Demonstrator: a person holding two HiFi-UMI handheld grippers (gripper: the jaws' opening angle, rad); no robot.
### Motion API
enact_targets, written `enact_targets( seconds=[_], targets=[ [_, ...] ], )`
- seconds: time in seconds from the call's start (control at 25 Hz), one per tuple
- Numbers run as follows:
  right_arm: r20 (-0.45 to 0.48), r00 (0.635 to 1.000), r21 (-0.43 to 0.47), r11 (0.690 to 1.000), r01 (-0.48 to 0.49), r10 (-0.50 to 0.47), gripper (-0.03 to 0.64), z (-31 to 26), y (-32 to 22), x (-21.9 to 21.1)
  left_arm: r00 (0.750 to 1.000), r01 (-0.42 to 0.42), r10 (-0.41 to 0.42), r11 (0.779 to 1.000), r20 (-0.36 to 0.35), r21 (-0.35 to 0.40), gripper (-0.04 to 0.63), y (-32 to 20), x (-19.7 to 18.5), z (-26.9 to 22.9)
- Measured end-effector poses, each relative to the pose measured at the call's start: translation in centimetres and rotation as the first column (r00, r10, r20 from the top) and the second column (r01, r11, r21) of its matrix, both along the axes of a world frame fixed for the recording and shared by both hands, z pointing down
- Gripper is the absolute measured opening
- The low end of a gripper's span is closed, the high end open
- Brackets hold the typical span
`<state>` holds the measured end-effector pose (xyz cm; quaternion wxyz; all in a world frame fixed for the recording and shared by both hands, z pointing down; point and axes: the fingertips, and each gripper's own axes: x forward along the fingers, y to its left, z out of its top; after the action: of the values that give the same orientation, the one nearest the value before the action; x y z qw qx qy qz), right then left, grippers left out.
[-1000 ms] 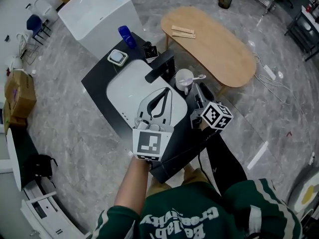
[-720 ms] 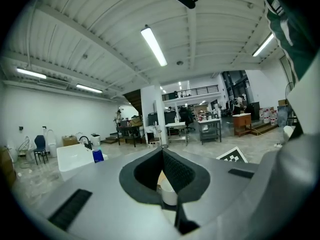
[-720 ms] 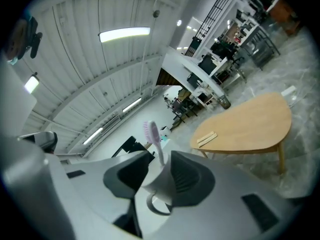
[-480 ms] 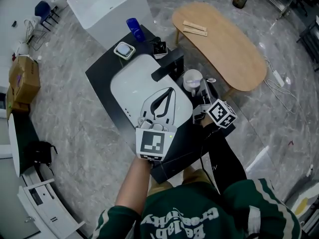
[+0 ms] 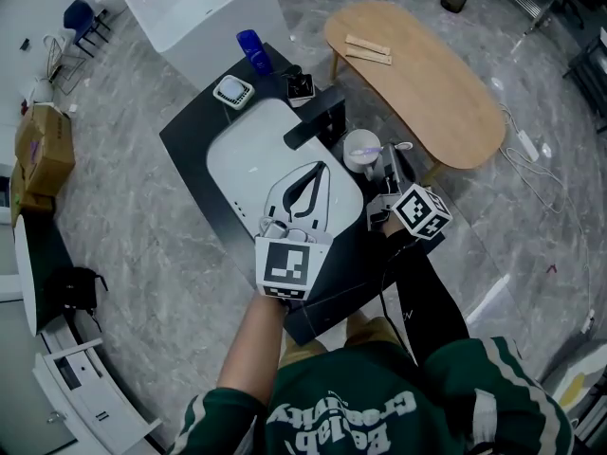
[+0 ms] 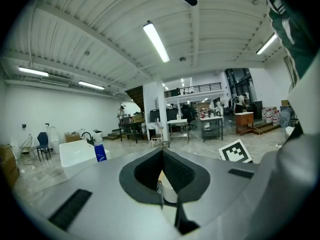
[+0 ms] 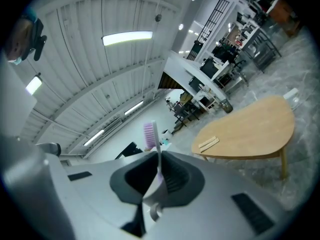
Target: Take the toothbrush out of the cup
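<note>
Right tool [image 7: 159, 160] near level, jaws closing on toothbrush [image 7: 150, 135] in cup [image 5: 357, 151].

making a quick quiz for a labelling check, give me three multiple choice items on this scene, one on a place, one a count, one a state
1. Where does the cup stand?
A. on the counter, beside the sink
B. in the sink
C. on a shelf

2. How many sticks lie on the table?
A. one
B. two
C. four

3. How do the left gripper jaws stand?
A. wide apart
B. shut on the cup
C. tips together, nothing held

Answers:
1. A: the head view shows the cup on the counter, right of the sink.
2. B: two sticks lie side by side near the table's far end.
3. C: the left gripper view shows the jaw tips meeting with nothing gripped.
</note>
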<state>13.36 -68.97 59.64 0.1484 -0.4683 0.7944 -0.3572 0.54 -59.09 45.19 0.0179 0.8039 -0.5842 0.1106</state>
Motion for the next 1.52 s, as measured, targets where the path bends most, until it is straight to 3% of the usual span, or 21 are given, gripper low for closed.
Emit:
enact_targets(
  seconds=[0.44, 0.68, 1.16, 1.52],
  targets=[
    [-0.083, 0.995, 0.093, 0.993, 0.069, -0.061, 0.026, -3.9, 0.9, -0.2, 1.000, 0.031, -0.031, 0.999, 0.002, 0.020, -0.006, 0.7, -0.2, -1.1],
    [-0.194, 0.978, 0.168, 0.980, 0.111, -0.077, 0.026, -8.0, 2.4, -0.2, 0.999, 0.051, -0.051, 0.998, -0.007, 0.034, -0.006, 1.6, -1.0, -2.3],
    [-0.444, 0.896, 0.258, 0.956, 0.143, -0.015, 0.026, -15.8, 8.9, -1.6, 1.000, 0.004, -0.003, 0.998, -0.007, 0.060, -0.006, 5.8, -3.0, -4.5],
    [-0.546, 0.837, 0.210, 0.965, 0.158, -0.018, 0.026, -18.4, 16.2, -3.1, 0.998, -0.054, 0.055, 0.996, -0.019, 0.067, -0.006, 10.2, -3.2, -6.5]
  ],
)
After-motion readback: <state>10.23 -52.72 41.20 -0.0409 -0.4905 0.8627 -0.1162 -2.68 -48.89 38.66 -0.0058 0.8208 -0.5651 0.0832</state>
